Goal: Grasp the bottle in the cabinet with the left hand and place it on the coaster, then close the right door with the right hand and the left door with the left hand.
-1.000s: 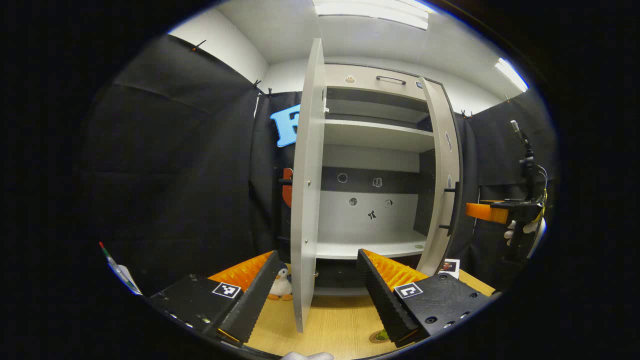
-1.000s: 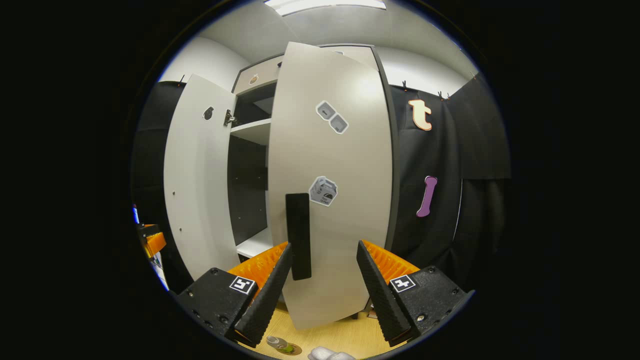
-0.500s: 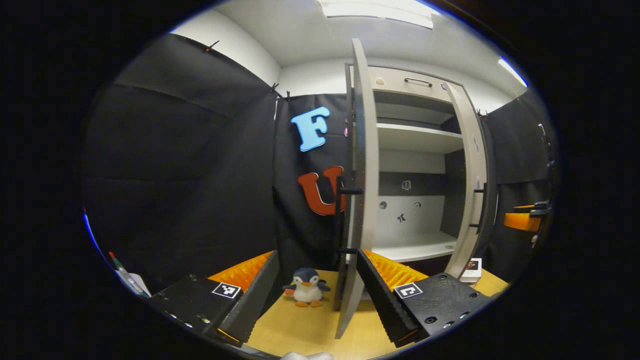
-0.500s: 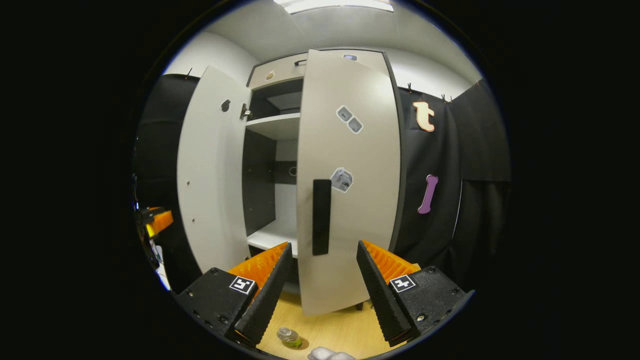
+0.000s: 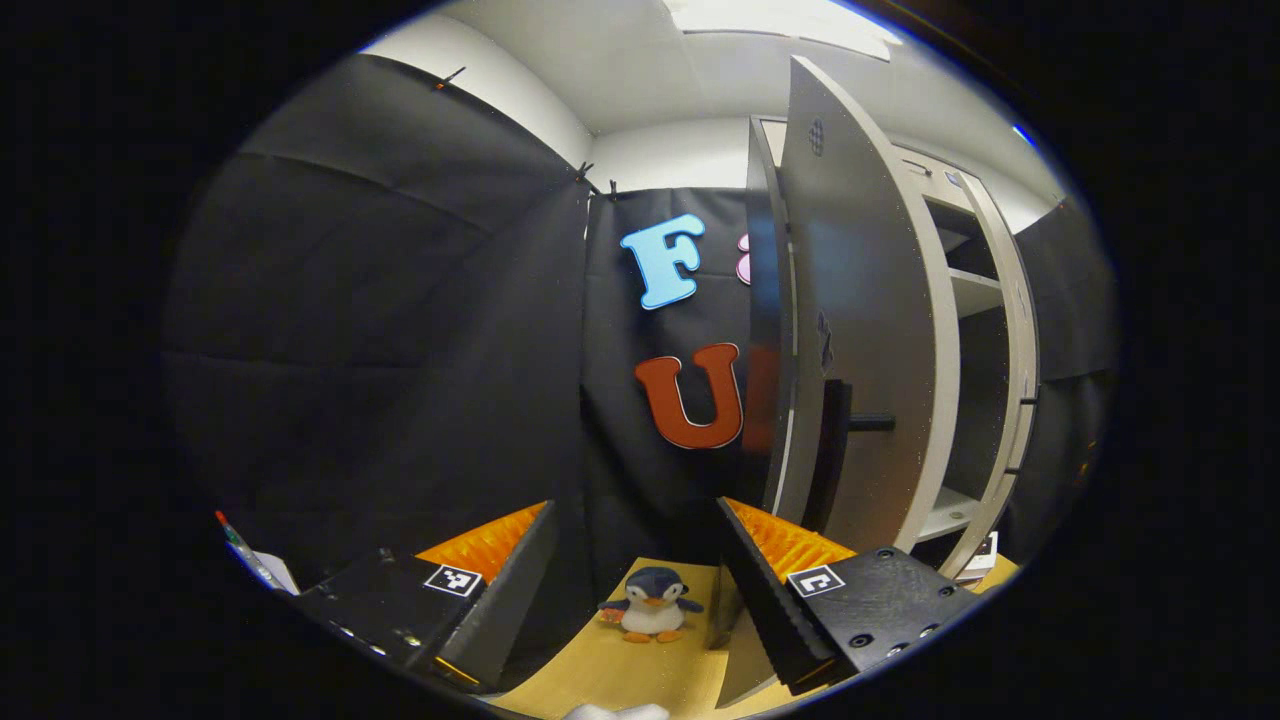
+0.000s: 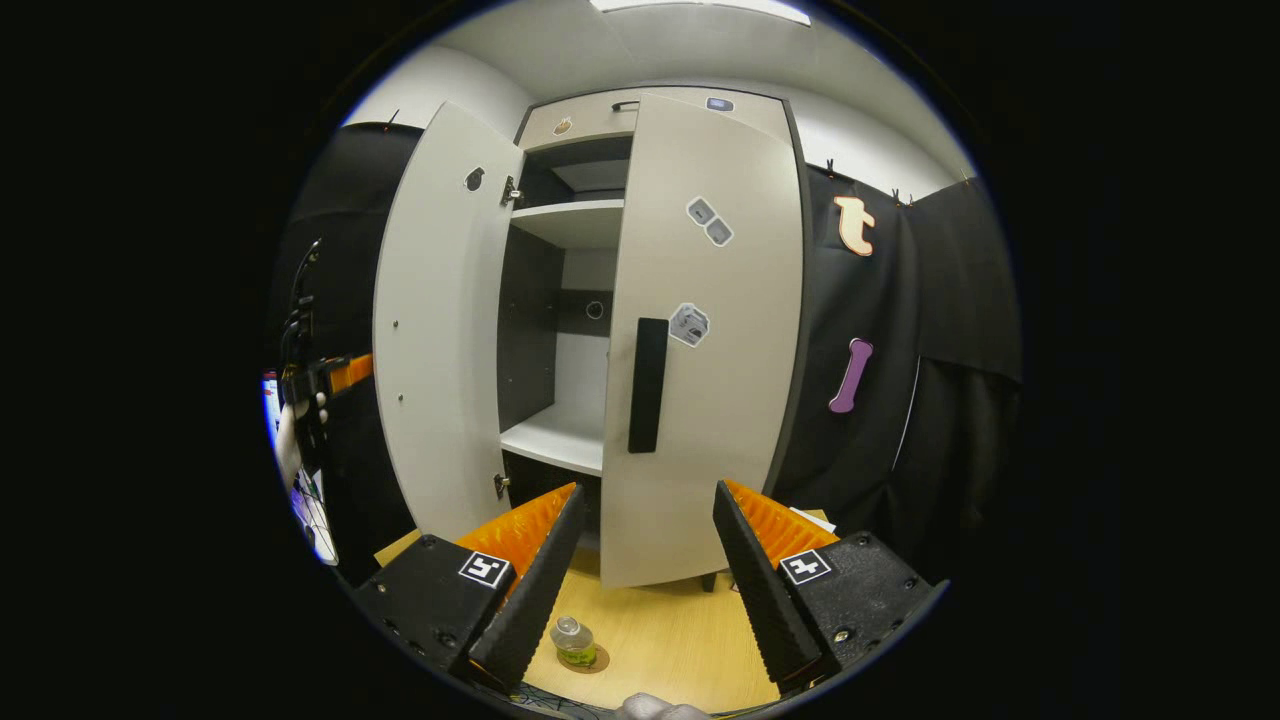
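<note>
Black cloth walls the booth; a wooden table (image 6: 660, 640) sits under the cabinet (image 6: 590, 300). Left to right in the right gripper view: my left gripper (image 6: 335, 372) out beyond the left door (image 6: 440, 330), which stands wide open; the bottle (image 6: 573, 640) upright on its coaster (image 6: 592, 662) on the table; the right door (image 6: 715, 330), looking nearly shut. My right gripper (image 6: 640, 590) hangs spread, holding nothing, clear of that door. In the left gripper view my left gripper (image 5: 640, 590) is spread and empty beside the left door's outer face (image 5: 860, 330), a penguin toy (image 5: 650, 605) below. Step in hand, I judge: closing the left door. Next: push its outer face toward the cabinet.
</note>
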Available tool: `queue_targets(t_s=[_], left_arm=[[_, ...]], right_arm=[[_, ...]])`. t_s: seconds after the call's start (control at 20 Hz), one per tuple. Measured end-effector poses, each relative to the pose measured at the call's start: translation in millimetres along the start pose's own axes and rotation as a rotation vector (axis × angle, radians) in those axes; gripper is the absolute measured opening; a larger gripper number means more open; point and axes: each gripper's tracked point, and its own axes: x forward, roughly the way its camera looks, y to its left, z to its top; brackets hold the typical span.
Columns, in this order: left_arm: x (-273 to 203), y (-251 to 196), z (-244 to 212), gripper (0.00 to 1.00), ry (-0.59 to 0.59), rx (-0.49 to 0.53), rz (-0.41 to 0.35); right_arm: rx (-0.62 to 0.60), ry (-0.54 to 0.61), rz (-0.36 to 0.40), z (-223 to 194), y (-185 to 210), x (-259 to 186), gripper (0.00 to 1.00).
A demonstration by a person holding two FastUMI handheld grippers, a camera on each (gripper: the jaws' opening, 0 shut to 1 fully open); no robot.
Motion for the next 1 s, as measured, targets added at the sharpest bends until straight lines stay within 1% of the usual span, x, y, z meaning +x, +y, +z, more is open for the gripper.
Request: queue_targets(t_s=[0.05,0.1,0.15,0.25,0.3,0.4,0.45,0.8,1.0], left_arm=[[4.6,-3.5,1.6,0.95,-0.004,0.005,-0.008],[5.3,-4.1,1.7,0.91,-0.007,0.015,-0.011],[5.6,-5.8,1.2,0.95,-0.006,0.027,-0.018],[7.4,-14.6,-3.4,0.95,0.002,0.049,-0.034],[7.7,-17.8,0.1,0.93,-0.003,0.071,-0.028],[10.5,-17.9,4.0,0.95,-0.011,0.097,-0.022],[10.5,-18.2,3.5,0.92,-0.012,0.105,-0.024],[9.7,-25.9,2.6,0.92,-0.015,0.106,-0.051],[3.9,-47.4,1.8,0.91,-0.010,0.097,-0.102]], right_arm=[[0.004,0.006,-0.002,-3.0,0.4,-0.3,0.81],[0.011,0.008,-0.002,-4.9,1.2,-1.4,0.81],[0.019,0.009,-0.003,-5.0,1.5,-1.8,0.81],[0.027,0.011,0.000,-5.7,2.1,-3.4,0.81],[0.029,0.011,0.001,-5.4,2.1,-3.3,0.81],[0.032,0.012,0.002,-6.2,2.4,-2.7,0.81],[0.035,0.013,0.005,-7.3,3.0,-2.6,0.81],[0.050,0.018,0.018,-6.4,6.2,-0.2,0.81],[0.050,0.020,0.006,-6.7,0.4,0.3,0.81]])
